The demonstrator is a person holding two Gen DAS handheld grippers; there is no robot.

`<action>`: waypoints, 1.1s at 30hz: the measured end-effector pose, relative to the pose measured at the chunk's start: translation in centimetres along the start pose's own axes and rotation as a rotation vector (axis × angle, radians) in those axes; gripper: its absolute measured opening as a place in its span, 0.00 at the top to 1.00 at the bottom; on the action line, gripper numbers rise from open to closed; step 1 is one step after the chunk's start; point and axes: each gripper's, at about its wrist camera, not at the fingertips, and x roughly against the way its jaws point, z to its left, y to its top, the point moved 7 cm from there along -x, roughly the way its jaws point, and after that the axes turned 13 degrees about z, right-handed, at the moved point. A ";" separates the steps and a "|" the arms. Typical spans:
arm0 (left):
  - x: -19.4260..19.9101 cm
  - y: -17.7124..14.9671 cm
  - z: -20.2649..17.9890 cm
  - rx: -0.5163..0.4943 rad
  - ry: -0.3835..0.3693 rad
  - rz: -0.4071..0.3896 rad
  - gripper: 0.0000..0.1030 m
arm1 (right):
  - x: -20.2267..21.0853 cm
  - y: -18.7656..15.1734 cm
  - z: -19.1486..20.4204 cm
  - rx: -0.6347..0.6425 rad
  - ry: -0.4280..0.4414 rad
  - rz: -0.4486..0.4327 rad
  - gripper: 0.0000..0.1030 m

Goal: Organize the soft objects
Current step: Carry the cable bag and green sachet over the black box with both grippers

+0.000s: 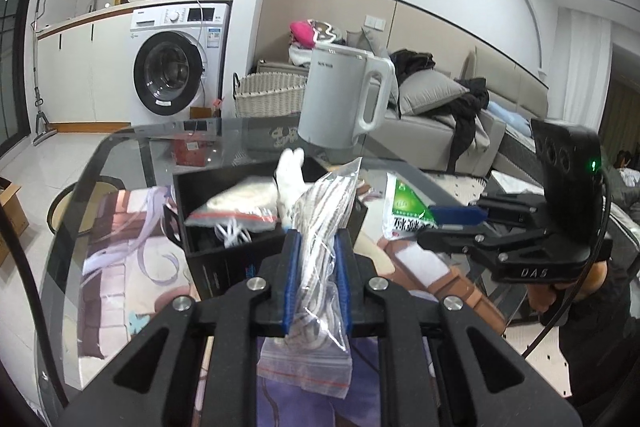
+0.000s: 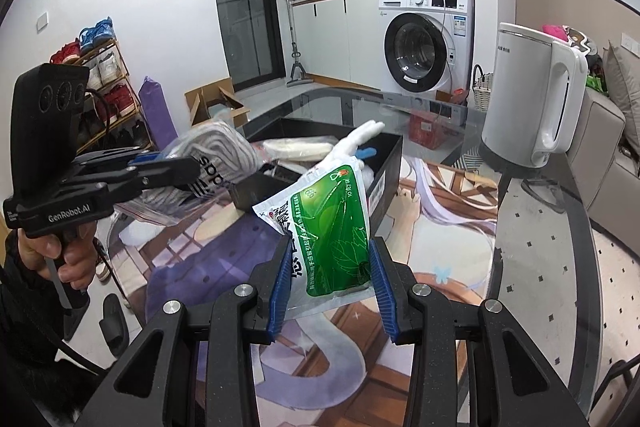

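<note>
My left gripper (image 1: 316, 243) is shut on a clear zip bag of striped grey-white cloth (image 1: 324, 227), held above the table; the same bag (image 2: 216, 155) shows in the right wrist view in the left gripper (image 2: 188, 167). My right gripper (image 2: 328, 259) is shut on a green and white soft packet (image 2: 332, 227), also seen as the packet (image 1: 404, 209) in the right gripper (image 1: 432, 229). Beyond both lies an open black box (image 1: 224, 247) holding a bagged white cloth (image 1: 244, 197), a white plush piece (image 1: 290, 175) and white cords.
A white electric kettle (image 1: 344, 95) stands on the glass table (image 1: 120, 155) behind the box (image 2: 384, 179). A printed mat (image 2: 440, 227) covers the table. A person's hand (image 2: 68, 259) holds the left gripper's handle. Washing machine, wicker basket and sofa lie beyond.
</note>
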 end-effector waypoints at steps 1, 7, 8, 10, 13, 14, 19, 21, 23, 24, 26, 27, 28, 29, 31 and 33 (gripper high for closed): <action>0.2 0.3 0.1 0.002 0.005 -0.008 0.86 | 0.1 0.3 0.1 -0.003 -0.002 -0.004 0.64; 0.7 1.8 0.6 0.015 0.029 -0.038 0.86 | 0.0 1.9 0.2 -0.010 -0.011 -0.015 0.64; 0.6 2.0 0.7 0.017 0.031 -0.040 0.86 | -0.1 2.3 0.2 -0.012 -0.013 -0.018 0.64; 0.6 2.4 0.9 0.021 0.039 -0.048 0.86 | -0.3 2.9 0.3 -0.010 -0.016 -0.019 0.64; 0.4 3.2 1.5 0.029 0.058 -0.063 0.86 | -0.7 4.0 0.3 -0.007 -0.020 -0.019 0.64; 0.4 3.5 1.6 0.030 0.063 -0.067 0.86 | -0.9 4.2 0.3 -0.005 -0.024 -0.015 0.64; -0.1 5.0 2.7 0.030 0.095 -0.083 0.86 | -1.9 5.7 0.2 0.004 -0.045 -0.006 0.64; -0.6 5.4 2.9 0.027 0.109 -0.082 0.86 | -2.4 6.2 0.2 0.011 -0.055 0.000 0.64; -1.3 5.8 3.3 0.021 0.128 -0.077 0.86 | -2.9 6.7 0.1 0.016 -0.056 0.007 0.64; -1.7 6.0 3.5 0.022 0.132 -0.072 0.86 | -3.3 6.9 0.2 0.022 -0.060 0.014 0.64; -2.4 6.2 3.9 0.021 0.142 -0.066 0.86 | -3.9 7.5 0.1 0.028 -0.066 0.018 0.64; -2.7 6.4 4.0 0.020 0.149 -0.061 0.86 | -4.2 7.7 0.0 0.031 -0.068 0.023 0.64; -3.1 6.4 4.3 0.019 0.150 -0.056 0.86 | -4.5 7.9 -0.1 0.033 -0.073 0.024 0.64; -3.5 6.5 4.5 0.020 0.152 -0.050 0.86 | -4.6 8.1 -0.2 0.034 -0.076 0.025 0.64; -4.5 6.7 4.8 0.021 0.162 -0.036 0.86 | -5.1 8.4 -0.4 0.037 -0.091 0.032 0.64; -5.2 6.8 4.8 0.021 0.162 -0.024 0.86 | -5.7 8.7 -0.6 0.046 -0.106 0.039 0.64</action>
